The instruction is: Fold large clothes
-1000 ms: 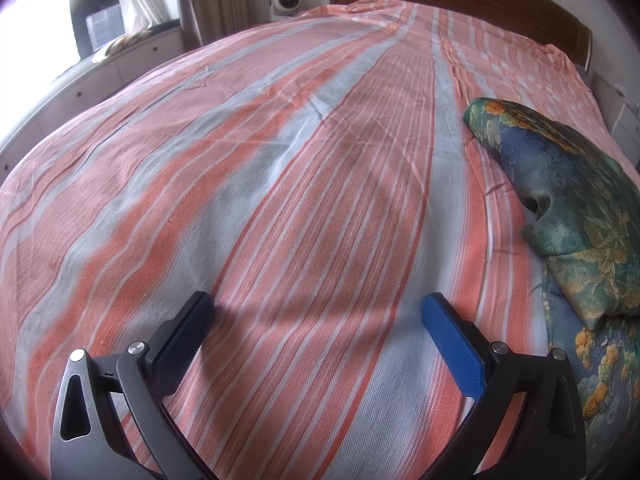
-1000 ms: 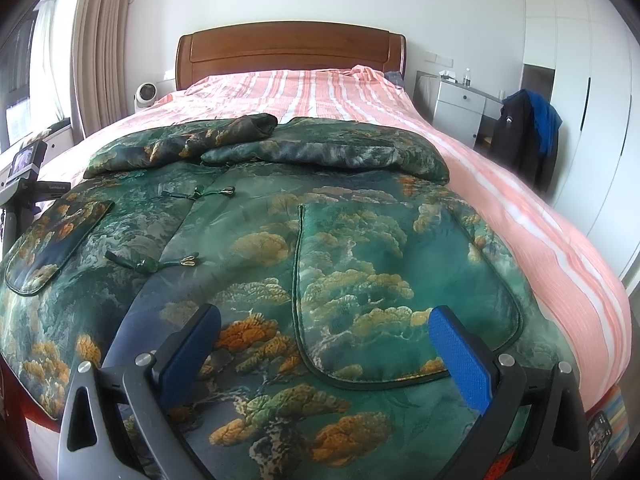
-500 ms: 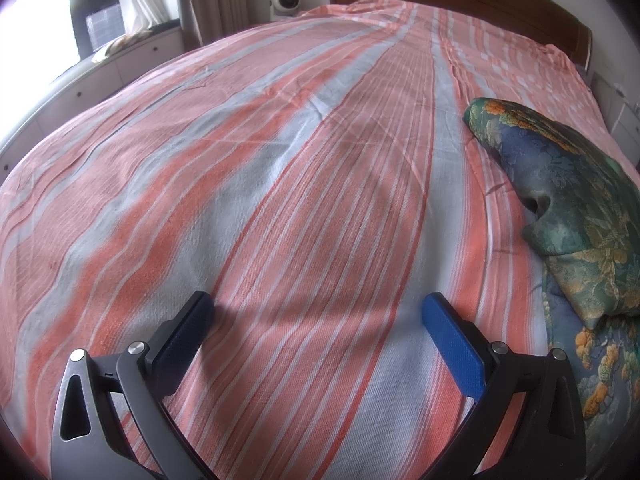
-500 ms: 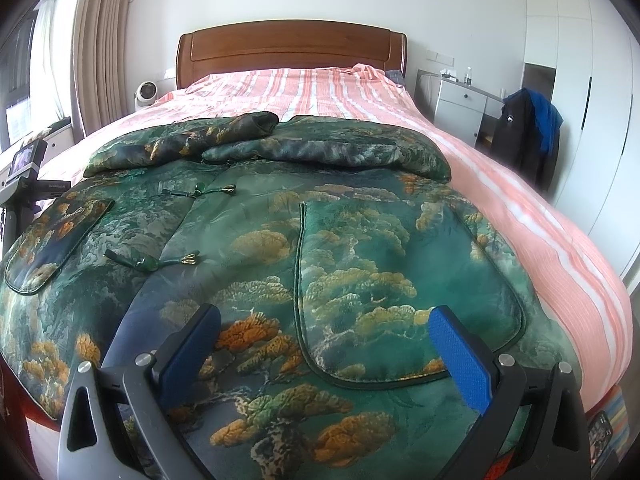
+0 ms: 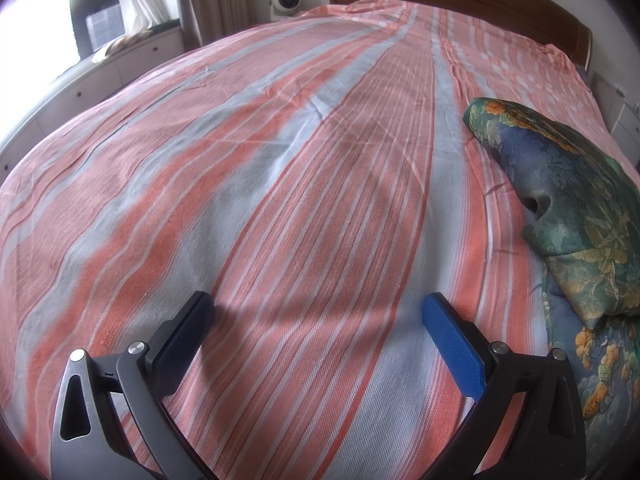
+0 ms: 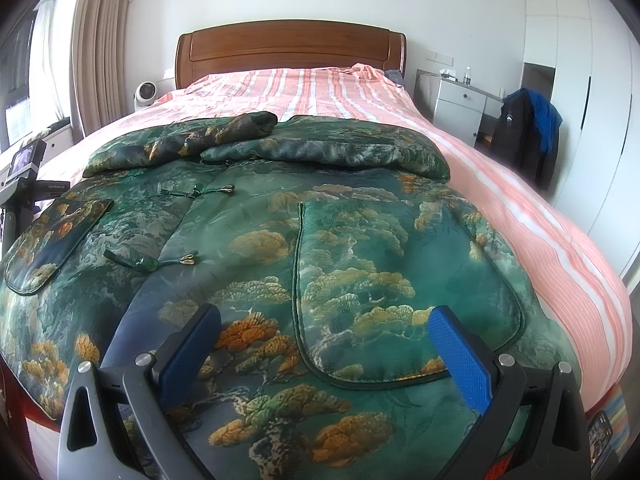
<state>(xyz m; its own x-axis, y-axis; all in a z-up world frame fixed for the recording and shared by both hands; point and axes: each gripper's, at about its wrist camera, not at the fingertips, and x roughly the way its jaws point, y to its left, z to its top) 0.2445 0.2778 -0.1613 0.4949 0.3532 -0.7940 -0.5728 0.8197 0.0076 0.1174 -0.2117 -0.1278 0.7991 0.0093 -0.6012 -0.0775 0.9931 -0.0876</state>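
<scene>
Wooden headboard (image 6: 291, 49), white wardrobe (image 6: 576, 92) — bright window (image 5: 36, 12)

coat (image 6: 256, 240) on bed (image 6: 520, 208), foot end | headboard (image 6: 290, 46) behind | dresser (image 6: 464, 108) right of bed

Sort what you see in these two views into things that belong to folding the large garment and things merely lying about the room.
Belongs to the job:
green brocade jacket
its folded sleeves
striped bed sheet, the work surface
left gripper, open
right gripper, open

Just lying about:
small white fan
dark coat with blue lining
white dresser
curtain
</scene>
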